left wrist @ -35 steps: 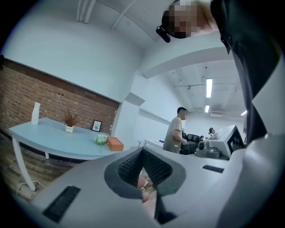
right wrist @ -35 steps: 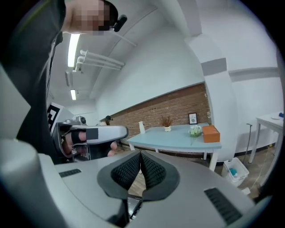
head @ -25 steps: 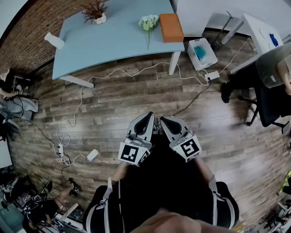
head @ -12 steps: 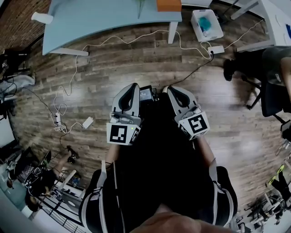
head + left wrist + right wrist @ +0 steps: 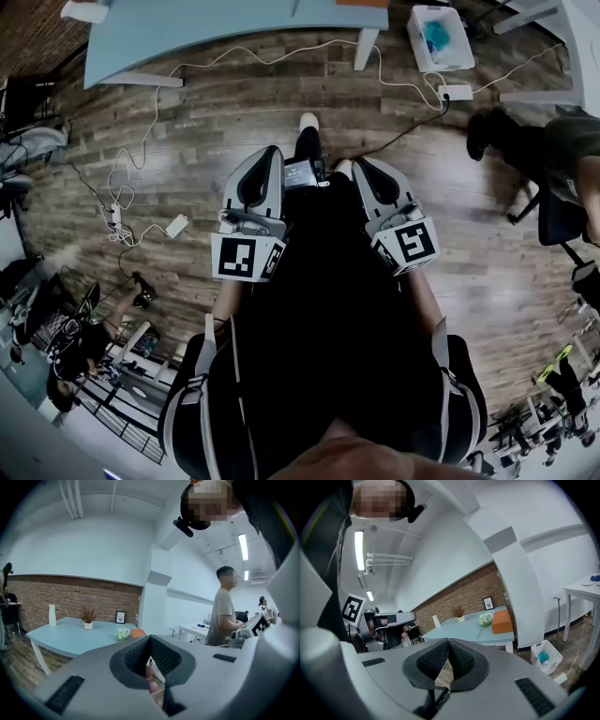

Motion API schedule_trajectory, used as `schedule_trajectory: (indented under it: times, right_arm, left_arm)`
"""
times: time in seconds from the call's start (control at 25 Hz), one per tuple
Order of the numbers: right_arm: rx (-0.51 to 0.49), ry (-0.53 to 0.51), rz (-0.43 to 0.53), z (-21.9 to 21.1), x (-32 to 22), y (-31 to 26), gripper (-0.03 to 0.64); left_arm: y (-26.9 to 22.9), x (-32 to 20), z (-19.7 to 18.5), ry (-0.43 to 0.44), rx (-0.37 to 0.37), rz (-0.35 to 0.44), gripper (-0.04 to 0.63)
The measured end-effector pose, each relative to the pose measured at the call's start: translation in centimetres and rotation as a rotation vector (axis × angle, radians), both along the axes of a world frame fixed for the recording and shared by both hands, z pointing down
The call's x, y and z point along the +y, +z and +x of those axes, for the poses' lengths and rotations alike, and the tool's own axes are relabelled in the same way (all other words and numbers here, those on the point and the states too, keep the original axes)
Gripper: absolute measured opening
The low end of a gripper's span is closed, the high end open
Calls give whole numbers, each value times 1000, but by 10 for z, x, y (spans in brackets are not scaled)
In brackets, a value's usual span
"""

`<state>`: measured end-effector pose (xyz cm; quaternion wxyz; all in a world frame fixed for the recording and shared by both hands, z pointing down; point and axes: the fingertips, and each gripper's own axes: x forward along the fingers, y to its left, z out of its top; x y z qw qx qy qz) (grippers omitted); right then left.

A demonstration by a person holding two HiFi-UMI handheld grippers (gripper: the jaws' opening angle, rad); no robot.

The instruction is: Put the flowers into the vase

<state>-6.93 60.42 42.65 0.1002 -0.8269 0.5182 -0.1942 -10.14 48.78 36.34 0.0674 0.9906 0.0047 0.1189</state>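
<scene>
Left claw, right claw closed, empty.

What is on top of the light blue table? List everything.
A tall white vase, a potted dried plant, a white bouquet and an orange box. The left gripper hides the table's near corner; whether the picture frame stands on it is unclear.

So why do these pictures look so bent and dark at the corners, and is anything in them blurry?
Head view: a wide lens bows the wooden floor planks, and the seated person at the right looks smeared. Left gripper view: black corners ring the picture, and the ceiling light glares white. Right gripper view: the same dark ring, and the brick wall runs tilted.
</scene>
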Motion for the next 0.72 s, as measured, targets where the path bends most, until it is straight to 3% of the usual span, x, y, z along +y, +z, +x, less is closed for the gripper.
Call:
schedule_trajectory:
  times: [0.12, 0.28, 0.48, 0.72]
  right_arm:
    - [7, -15, -6, 13, -16, 2, 18]
    - [96, -49, -60, 34, -49, -1, 18]
    - [95, -56, -33, 72, -93, -17, 18]
    - [138, -68, -86, 106, -144, -22, 18]
  left_arm:
    - [5, -13, 12, -10, 2, -25, 35]
    - [10, -26, 34, 2, 33, -95, 35]
    - [3, -61, 72, 12, 65, -66, 35]
    - [5, -124, 102, -19, 76, -117, 35]
